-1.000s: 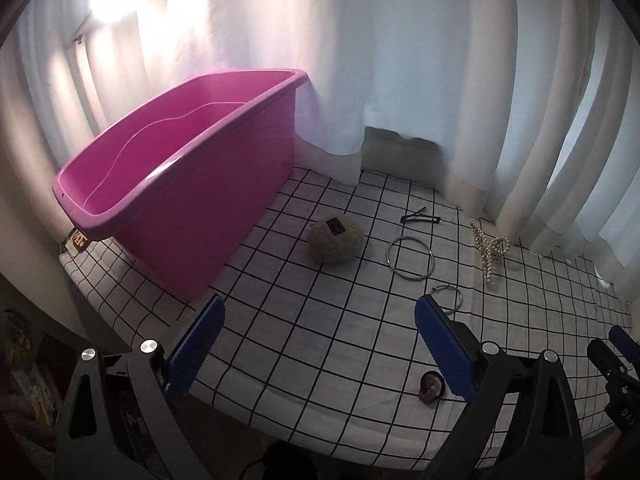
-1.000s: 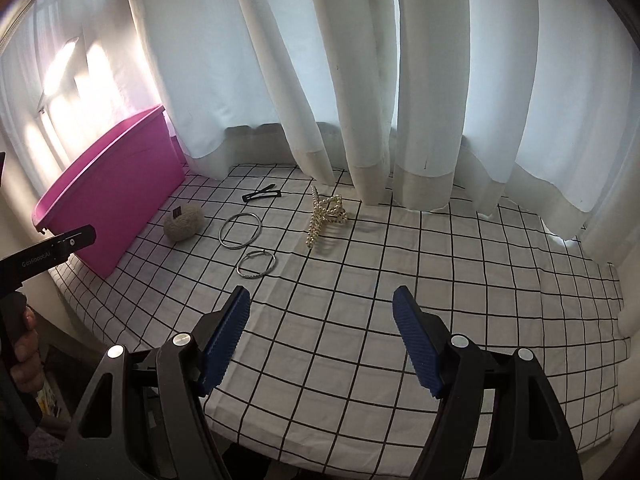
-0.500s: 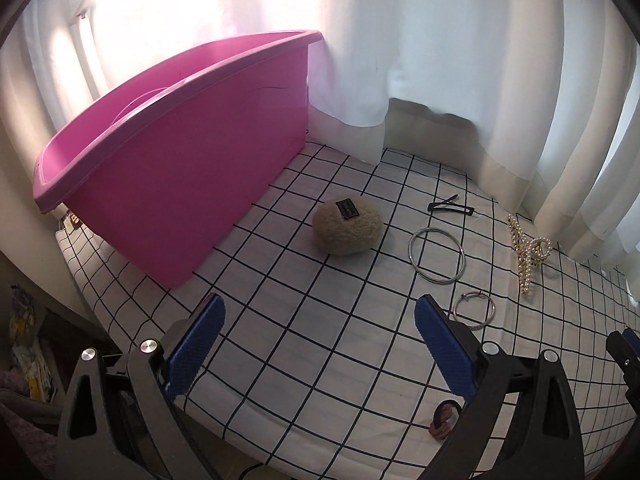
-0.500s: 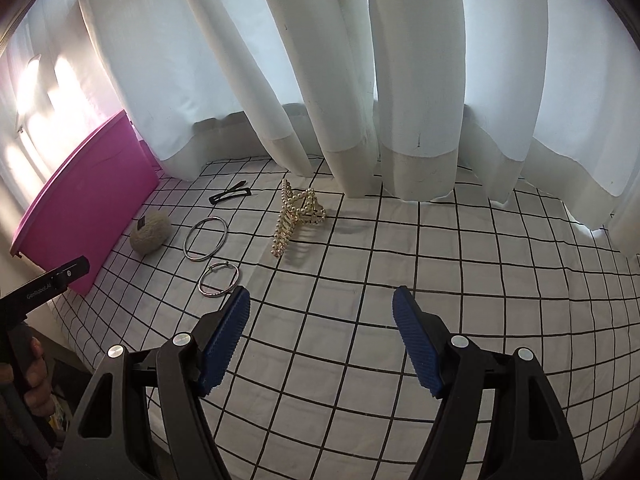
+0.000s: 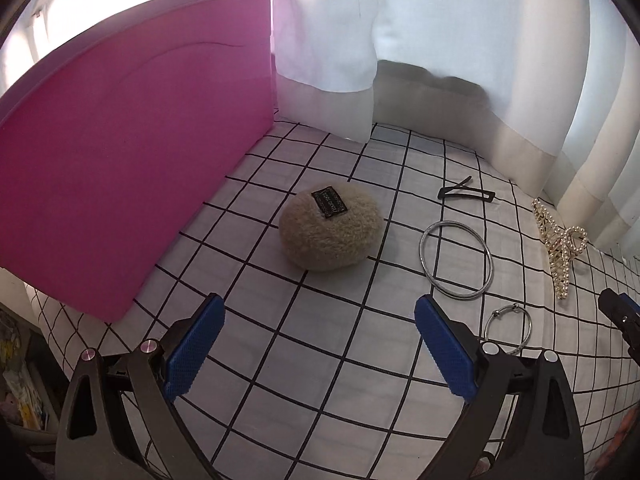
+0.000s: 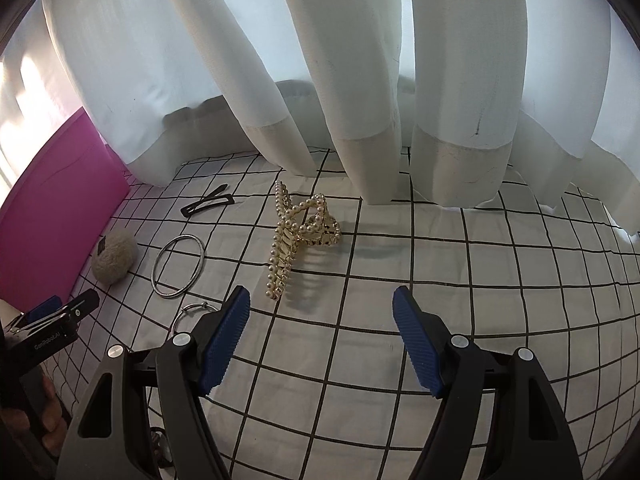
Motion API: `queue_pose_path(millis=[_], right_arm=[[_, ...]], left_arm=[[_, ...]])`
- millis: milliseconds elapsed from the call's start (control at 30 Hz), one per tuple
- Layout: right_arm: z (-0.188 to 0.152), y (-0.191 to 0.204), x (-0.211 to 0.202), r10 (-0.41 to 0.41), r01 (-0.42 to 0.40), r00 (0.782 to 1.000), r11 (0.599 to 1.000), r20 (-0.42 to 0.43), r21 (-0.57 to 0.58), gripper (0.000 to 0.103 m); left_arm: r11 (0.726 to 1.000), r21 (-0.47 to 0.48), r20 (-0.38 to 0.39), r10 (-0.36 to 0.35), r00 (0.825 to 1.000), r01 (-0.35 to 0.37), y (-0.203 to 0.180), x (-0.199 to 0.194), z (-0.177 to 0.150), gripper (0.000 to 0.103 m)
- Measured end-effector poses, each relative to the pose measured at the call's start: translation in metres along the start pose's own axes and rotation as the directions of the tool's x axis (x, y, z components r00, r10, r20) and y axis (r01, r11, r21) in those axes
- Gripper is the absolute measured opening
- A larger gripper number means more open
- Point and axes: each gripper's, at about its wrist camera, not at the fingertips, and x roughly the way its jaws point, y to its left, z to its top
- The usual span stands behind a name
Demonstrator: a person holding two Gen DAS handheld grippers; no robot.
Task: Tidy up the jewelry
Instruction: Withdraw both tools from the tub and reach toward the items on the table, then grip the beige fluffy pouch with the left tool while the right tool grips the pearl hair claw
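Pearl claw clip [image 6: 294, 232] lies near the curtain edge of the checked cloth [image 6: 500, 280], long axis running toward my right gripper [image 6: 320, 344], whose jaws stand spread and empty, nearer it than my left gripper [image 5: 316, 354], likewise spread.

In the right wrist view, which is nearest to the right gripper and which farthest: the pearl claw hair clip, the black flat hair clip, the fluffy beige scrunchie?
From the right gripper, whose jaws stand open and empty:
1. Pearl claw hair clip, just ahead, slightly left.
2. Fluffy beige scrunchie, far left, beside the pink bin.
3. Black flat hair clip, back left, near the curtain.
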Motion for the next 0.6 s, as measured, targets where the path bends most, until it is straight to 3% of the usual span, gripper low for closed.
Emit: queue_pose_path(millis=[300,600], right_arm=[[0.010,0.006,0.030,0.004,-0.004,1.000,0.999,0.003,0.037,0.071],[0.023,0.018,0.056,-0.064,0.065,0.997,0.998,-0.037,0.025,0.071]], left_arm=[[1.000,-0.025,-0.005,-0.006,1.000,0.006,0.000,0.028,0.012,0.094],[0.999,-0.048,-0.018,-0.008,1.000,0.007,0.004,0.047,0.023,0.094]])
